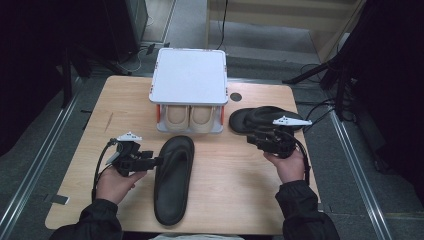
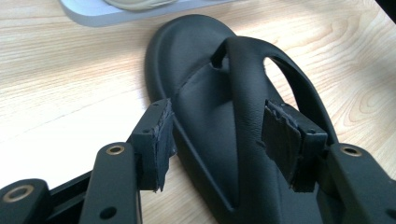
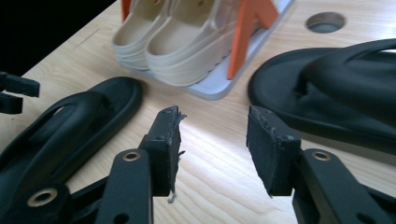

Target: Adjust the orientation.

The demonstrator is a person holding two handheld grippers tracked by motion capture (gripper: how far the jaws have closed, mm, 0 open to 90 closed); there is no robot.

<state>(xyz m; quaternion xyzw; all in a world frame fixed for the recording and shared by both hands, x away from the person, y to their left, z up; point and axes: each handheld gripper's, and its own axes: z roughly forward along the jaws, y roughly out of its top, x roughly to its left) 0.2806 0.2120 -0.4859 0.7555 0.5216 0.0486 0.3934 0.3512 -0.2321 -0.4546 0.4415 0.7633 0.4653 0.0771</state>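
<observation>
Jaws of the left gripper (image 1: 150, 161) stand spread on either side of the near black flip-flop (image 1: 174, 179), at its strap: in the left gripper view one pad (image 2: 159, 140) sits just off the sole's edge and the other (image 2: 282, 140) lies close against the strap's far arm, neither pressing that I can tell. That flip-flop lies lengthwise at the lower centre of the high view, toe toward the rack, flat on the wooden worktop (image 1: 230, 190). Jaws of the right gripper (image 1: 260, 137) are also spread, with bare wood between them in the right gripper view (image 3: 212, 140); nothing is pinched. Just beyond them, at the right of the high view, lies the second black flip-flop (image 1: 260, 119), its sole partly under the gripper body, apart from the first one. Between the two sandals, toward the upper centre of the frame, stands a small white rack (image 1: 189, 75) with orange posts; a pair of beige slippers (image 1: 189, 116) sits side by side on its lower shelf. A round hole (image 1: 236, 96) in the worktop shows right of the rack.
</observation>
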